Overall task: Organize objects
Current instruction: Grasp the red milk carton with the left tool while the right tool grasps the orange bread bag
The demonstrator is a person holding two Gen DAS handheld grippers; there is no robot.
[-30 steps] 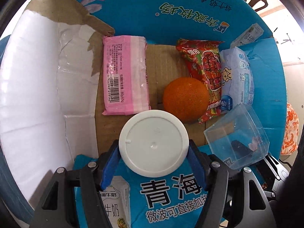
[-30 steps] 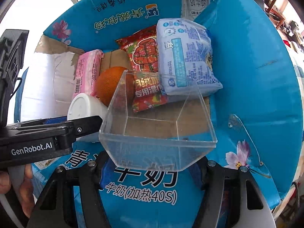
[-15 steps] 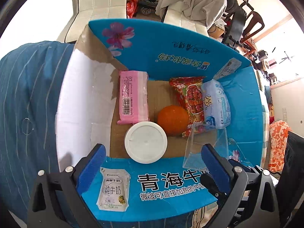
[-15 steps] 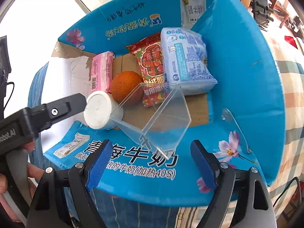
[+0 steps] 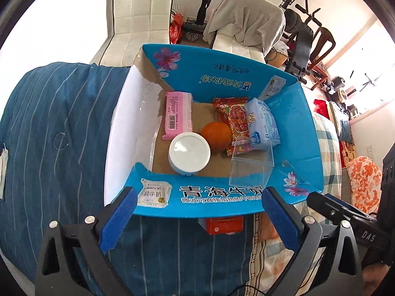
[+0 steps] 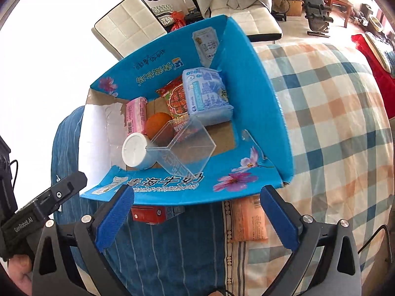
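A blue cardboard box [image 5: 298, 123] [image 6: 259, 103] stands open on the bed. Inside lie a white-lidded jar [image 5: 189, 152] [image 6: 134, 150], a clear plastic box [image 5: 251, 165] [image 6: 184, 145], an orange [image 5: 216, 136] [image 6: 158, 123], a pink pack [image 5: 178, 114] [image 6: 135, 116], a red snack bag [image 5: 234, 118] [image 6: 176, 98] and a pale blue wipes pack [image 5: 263, 122] [image 6: 206, 96]. My left gripper [image 5: 200, 218] is open and empty, above the box's near wall. My right gripper [image 6: 197, 213] is open and empty, also back from the near wall.
A red carton [image 5: 223, 225] [image 6: 150, 214] and an orange packet [image 6: 249, 219] lie on the bed just outside the box's near wall. The bed has a blue striped cover [image 5: 54, 135] and a checked sheet [image 6: 328, 123]. White chairs [image 5: 140, 7] and gym gear stand beyond.
Both grippers opened and pulled up and back. The left let go of the white-lidded jar and the right let go of the clear box; both items now rest in the blue box.
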